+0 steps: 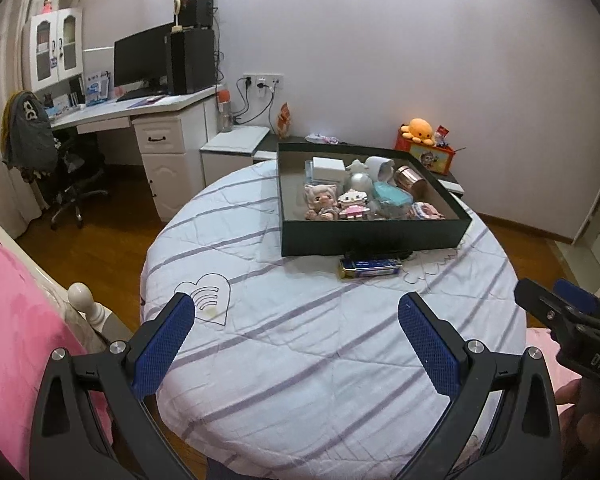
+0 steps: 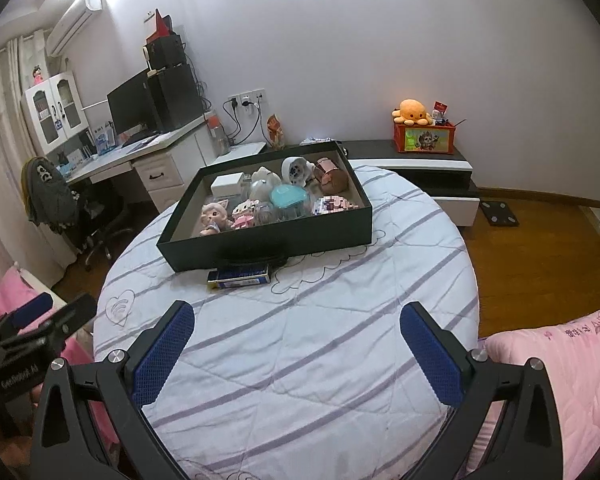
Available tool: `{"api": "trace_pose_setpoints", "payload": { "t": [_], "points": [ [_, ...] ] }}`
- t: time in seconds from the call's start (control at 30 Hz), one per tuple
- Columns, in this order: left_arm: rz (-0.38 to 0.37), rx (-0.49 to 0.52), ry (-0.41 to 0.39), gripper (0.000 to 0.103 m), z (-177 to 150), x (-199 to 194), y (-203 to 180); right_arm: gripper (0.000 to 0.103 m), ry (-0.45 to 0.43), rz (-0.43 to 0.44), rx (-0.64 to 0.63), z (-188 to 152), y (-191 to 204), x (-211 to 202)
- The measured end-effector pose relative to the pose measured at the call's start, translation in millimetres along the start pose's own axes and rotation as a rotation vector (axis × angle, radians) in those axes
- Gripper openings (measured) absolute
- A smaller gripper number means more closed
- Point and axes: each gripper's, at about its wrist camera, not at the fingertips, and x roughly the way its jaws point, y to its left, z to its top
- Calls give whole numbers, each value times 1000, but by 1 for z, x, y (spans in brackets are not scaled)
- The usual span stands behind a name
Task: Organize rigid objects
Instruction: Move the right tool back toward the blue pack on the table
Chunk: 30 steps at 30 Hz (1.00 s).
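Surface: round bench (image 1: 300, 360) under a white quilted cover with lavender stripes; a heart outline is stitched near its left edge.
Black box: black box (image 1: 374, 236), open-topped and shallow, sits on the far half of the bench (image 2: 300, 360); in the right wrist view the box (image 2: 268, 244) lies at an angle.
Box contents, back row: white cube box (image 1: 328, 168), a silvery rounded figure (image 1: 360, 180), a white cup (image 1: 382, 167) tipped on its side, a copper-coloured can (image 1: 410, 181) also on its side.
Box contents, front row: cat-eared doll (image 1: 320, 202), pink-and-white block figure (image 1: 353, 205), teal lidded case (image 1: 392, 195), a patterned pink item (image 1: 426, 212) at the right end.
Loose item: blue and gold tin (image 1: 370, 269) lies flat on the cover, just in front of the box's near wall and touching or nearly touching it; same tin (image 2: 239, 277) in the right wrist view.
Left gripper: left gripper (image 1: 296, 312) hovers above the near half of the bench, jaws spread wide, nothing between the blue pads (image 1: 164, 344).
Right gripper: right gripper (image 2: 296, 316) also above the near half, jaws spread wide and empty; it shows at the right edge of the left wrist view (image 1: 556, 308).
Surroundings: white desk (image 1: 140, 108) with monitor (image 1: 140, 60) at left, orange plush octopus (image 1: 420, 130) on a red box by the wall, pink bedding (image 2: 548, 360) at the near edges.
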Motion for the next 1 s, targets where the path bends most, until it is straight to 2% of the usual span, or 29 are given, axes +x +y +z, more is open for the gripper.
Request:
{"api": "trace_pose_setpoints", "payload": {
  "t": [0.27,0.67,1.0],
  "points": [
    [3,11,-58,103,2,-25,-2,103,-41,6,-32,-1,14,-19],
    [3,4,-57,103,0,-29,0,103,-46,1,-45,-3,18,-25],
    [23,-19,-20,103,5,-3,18,103,30,-1,-78,0,35,13]
  ]
}}
